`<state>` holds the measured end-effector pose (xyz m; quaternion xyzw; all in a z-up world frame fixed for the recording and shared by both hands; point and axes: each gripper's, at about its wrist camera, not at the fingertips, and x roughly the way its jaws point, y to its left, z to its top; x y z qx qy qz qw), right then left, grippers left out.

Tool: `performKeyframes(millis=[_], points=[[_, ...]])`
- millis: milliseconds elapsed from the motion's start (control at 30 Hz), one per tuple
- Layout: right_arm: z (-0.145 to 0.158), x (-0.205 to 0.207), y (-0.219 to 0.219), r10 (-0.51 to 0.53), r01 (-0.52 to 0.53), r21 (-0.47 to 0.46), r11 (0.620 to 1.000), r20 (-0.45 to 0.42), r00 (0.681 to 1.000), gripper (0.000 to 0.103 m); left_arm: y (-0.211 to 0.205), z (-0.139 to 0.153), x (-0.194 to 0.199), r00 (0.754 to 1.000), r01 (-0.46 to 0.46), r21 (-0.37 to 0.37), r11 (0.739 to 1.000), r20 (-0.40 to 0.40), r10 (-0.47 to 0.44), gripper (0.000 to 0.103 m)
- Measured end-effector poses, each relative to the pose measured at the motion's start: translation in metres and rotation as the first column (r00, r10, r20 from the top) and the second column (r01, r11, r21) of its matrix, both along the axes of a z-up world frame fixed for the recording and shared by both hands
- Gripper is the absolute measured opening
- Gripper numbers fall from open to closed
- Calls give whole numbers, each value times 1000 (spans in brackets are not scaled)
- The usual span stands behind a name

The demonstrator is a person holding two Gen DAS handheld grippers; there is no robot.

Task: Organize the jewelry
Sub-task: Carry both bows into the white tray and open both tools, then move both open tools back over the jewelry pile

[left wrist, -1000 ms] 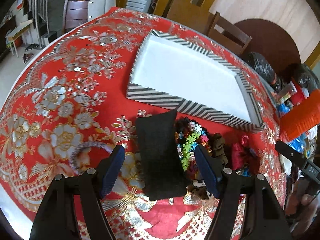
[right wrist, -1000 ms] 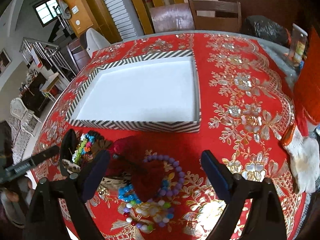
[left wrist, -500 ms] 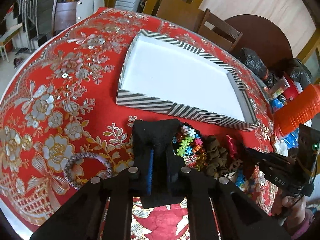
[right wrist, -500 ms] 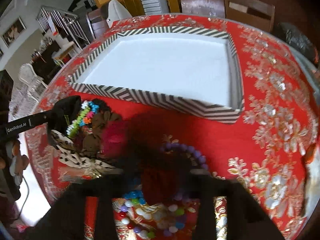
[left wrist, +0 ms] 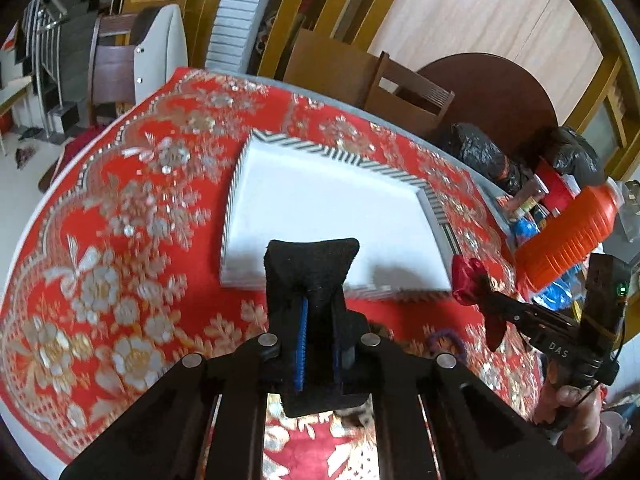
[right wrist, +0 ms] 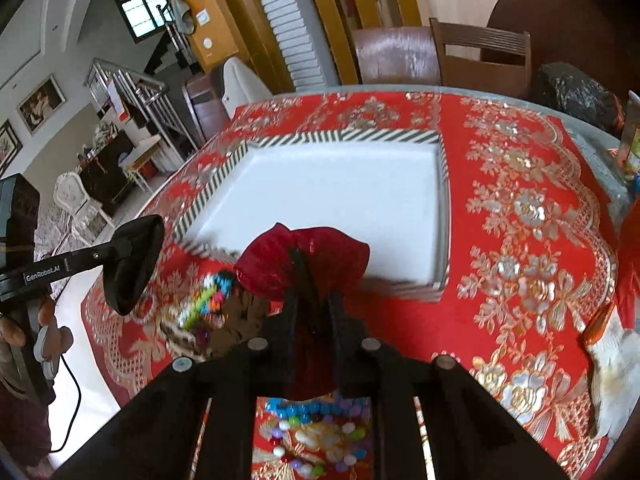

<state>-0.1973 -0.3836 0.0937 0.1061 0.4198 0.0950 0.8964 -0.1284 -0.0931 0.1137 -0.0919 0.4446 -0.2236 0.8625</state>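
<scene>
My left gripper (left wrist: 320,300) is shut on a black velvet pouch (left wrist: 312,264), held in the air over the near edge of the striped tray (left wrist: 236,176). The tray's white floor is bare. My right gripper (right wrist: 314,280) pinches a red satin pouch (right wrist: 272,260) and its jaws are still closing on it. It too hangs above the tray's (right wrist: 442,208) near edge. Each view shows the other gripper: the right one (left wrist: 482,288) with the red pouch (left wrist: 466,280), the left one (right wrist: 128,248) with the black pouch (right wrist: 136,256). Bead bracelets (right wrist: 316,428) and a colourful pile (right wrist: 204,304) lie on the red cloth below.
An orange bottle (left wrist: 568,236), black bags (left wrist: 480,152) and small clutter crowd the table's right side. A white cloth (right wrist: 612,364) lies at the near right. Wooden chairs (right wrist: 480,56) stand behind the table. A purple bracelet (left wrist: 444,340) lies on the cloth.
Both grippers were open over the pouches, then shut on them. Both have lifted: the black pouch and the red pouch have left the cloth and now hang by the tray's near edge.
</scene>
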Motion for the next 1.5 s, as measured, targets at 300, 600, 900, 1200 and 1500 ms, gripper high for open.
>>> performKeyframes(millis=[300, 600, 900, 1200, 1500], points=[[-5, 59, -22, -140, 140, 14, 990, -19, 990, 14, -27, -14, 66, 999, -34, 79, 996, 6, 34, 3], [-61, 101, -41, -241, 239, -27, 971, -122, 963, 14, -41, -64, 108, 995, -71, 193, 979, -58, 84, 3], [-59, 89, -44, -247, 247, -8, 969, -116, 962, 42, -41, -61, 97, 998, -62, 201, 978, -10, 65, 27], [-22, 50, -26, -222, 222, -12, 975, -28, 975, 57, -46, -26, 60, 995, -62, 216, 974, 88, 43, 27], [-5, 9, -5, -186, 187, -70, 980, 13, 982, 59, -51, -9, 18, 989, -41, 245, 969, 151, 4, 27]])
